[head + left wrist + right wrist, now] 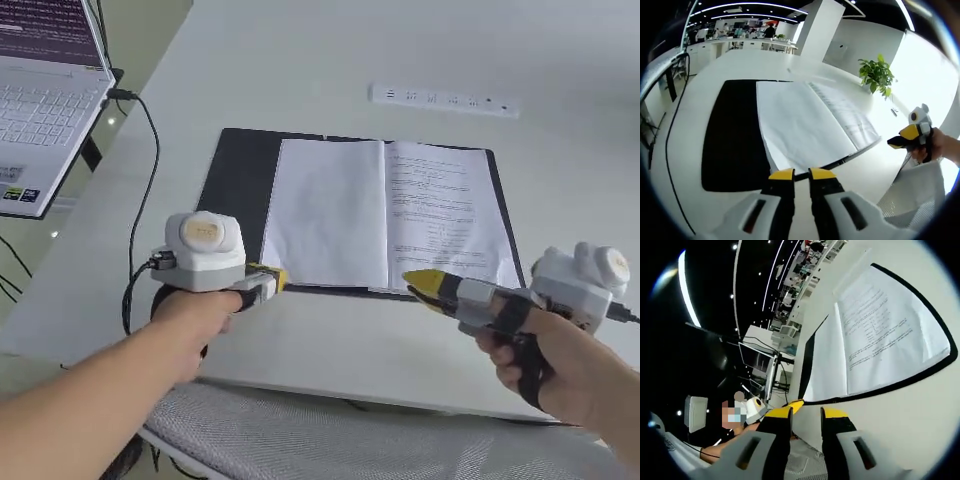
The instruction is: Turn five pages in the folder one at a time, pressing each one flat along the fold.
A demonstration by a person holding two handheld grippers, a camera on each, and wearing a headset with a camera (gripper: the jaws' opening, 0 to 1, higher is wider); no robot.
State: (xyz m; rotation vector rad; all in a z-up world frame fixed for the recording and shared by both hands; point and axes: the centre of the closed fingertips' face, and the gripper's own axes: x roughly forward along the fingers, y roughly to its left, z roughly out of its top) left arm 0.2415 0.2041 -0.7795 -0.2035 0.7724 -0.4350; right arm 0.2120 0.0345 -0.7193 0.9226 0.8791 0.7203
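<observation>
We have the folder (pixel 232 180) lying open and flat on the white table (pixel 300 60), straight ahead of us in the middle. Its black cover is bare on the left, with a blank page (pixel 325 210) turned over beside it and a printed page (pixel 445 215) on the right of the fold (pixel 385 215). The sheets look like plain office paper, and we judge them light, limp, slick against each other and easy to crease or tear. The best hold should be a loose near or right-hand corner of the printed page, pinched lightly and lifted in an arc, with flattening done by a soft stroke along the fold. The left gripper (pixel 270 282) hovers just near the folder's near-left edge, its jaws drawn narrow with nothing between them. The right gripper (pixel 418 285) sits over the near edge below the printed page, also narrow and empty. We count one folder, two page faces showing, two grippers, one laptop (pixel 45 100) far left and one power strip (pixel 445 100) at the far side. We cannot tell how many sheets lie underneath.
</observation>
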